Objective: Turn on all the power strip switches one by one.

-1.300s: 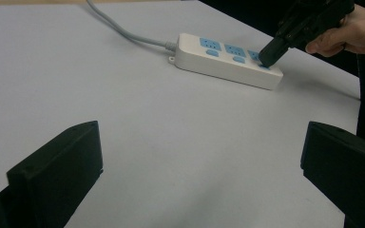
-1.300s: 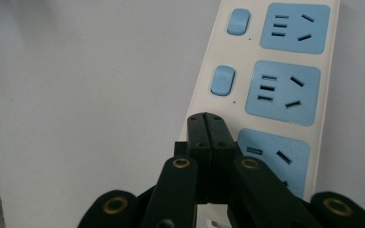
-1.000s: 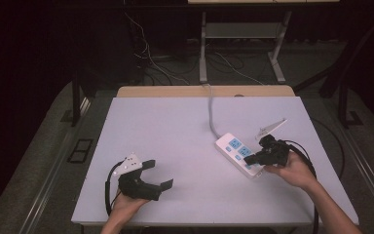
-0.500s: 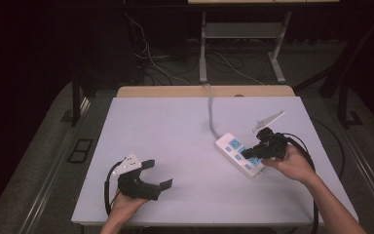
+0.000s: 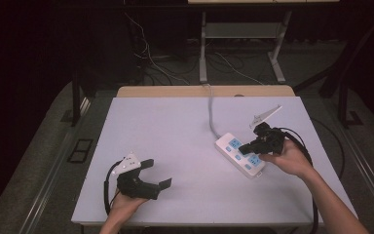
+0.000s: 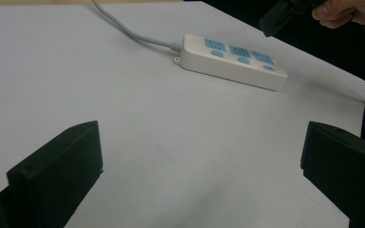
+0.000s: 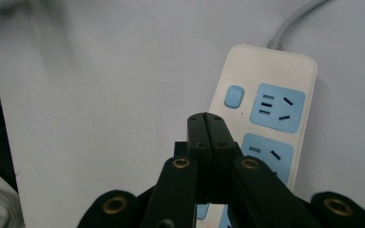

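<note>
White power strip [image 5: 240, 154] under closed right gripper [image 5: 245, 147].

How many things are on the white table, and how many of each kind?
Power strips: 1
Blue sockets on it: 3
Blue switches on it: 3
Pairs of tongs held in hands, left and right: 2
Total: 3 things on or over the table, the strip and 2 pairs of tongs; the sockets and switches are parts of the strip.

Lab, dark room, white table [image 5: 175, 141], floor cables [image 5: 146, 53]
</note>
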The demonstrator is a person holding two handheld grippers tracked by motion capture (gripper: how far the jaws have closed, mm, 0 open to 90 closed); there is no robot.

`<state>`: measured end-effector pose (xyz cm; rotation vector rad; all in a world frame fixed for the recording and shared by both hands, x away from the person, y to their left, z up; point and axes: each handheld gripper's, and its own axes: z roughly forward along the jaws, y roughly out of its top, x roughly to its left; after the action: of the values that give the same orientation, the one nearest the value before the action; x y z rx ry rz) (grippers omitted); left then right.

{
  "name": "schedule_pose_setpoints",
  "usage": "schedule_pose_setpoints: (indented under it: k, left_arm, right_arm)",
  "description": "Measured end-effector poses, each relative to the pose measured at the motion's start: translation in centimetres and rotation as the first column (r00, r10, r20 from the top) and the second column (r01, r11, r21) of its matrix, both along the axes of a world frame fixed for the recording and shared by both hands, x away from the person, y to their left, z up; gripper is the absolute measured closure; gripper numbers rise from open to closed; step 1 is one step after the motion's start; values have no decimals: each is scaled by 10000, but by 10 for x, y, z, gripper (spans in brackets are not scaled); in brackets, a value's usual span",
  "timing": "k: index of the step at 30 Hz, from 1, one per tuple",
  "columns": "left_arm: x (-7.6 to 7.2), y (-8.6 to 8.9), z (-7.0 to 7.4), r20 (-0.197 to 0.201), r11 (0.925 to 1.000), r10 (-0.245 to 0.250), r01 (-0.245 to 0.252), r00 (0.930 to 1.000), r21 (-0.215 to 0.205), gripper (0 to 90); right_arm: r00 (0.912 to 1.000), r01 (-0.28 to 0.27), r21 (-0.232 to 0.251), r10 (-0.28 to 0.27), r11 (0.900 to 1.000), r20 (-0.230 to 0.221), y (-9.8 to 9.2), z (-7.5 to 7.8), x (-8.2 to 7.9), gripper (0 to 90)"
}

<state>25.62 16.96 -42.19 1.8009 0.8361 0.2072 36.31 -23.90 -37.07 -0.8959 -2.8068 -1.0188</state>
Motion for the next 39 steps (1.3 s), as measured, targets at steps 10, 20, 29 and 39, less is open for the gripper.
schedule_pose_setpoints:
  k: [10, 20, 29, 39]
  left_arm:
    - [1, 2, 0, 13, 10000, 57, -57, 10000, -52, 0]
    - [1, 2, 0, 5, 10000, 7, -7, 10000, 9, 0]
    - [1, 2, 0, 0, 10000, 30, -30, 10000, -50, 0]
    - [1, 3, 0, -33, 10000, 35, -35, 10000, -24, 0]
  right_arm:
    - [9996, -213, -61, 212, 9998, -210, 6, -10, 8, 900]
    - [9988, -231, -179, 223, 9996, -429, 8, -19, 16, 900]
    - [9979, -299, -381, 276, 9988, -586, 12, -27, 19, 900]
    - [9964, -384, -623, 335, 9973, -778, 14, -34, 22, 899]
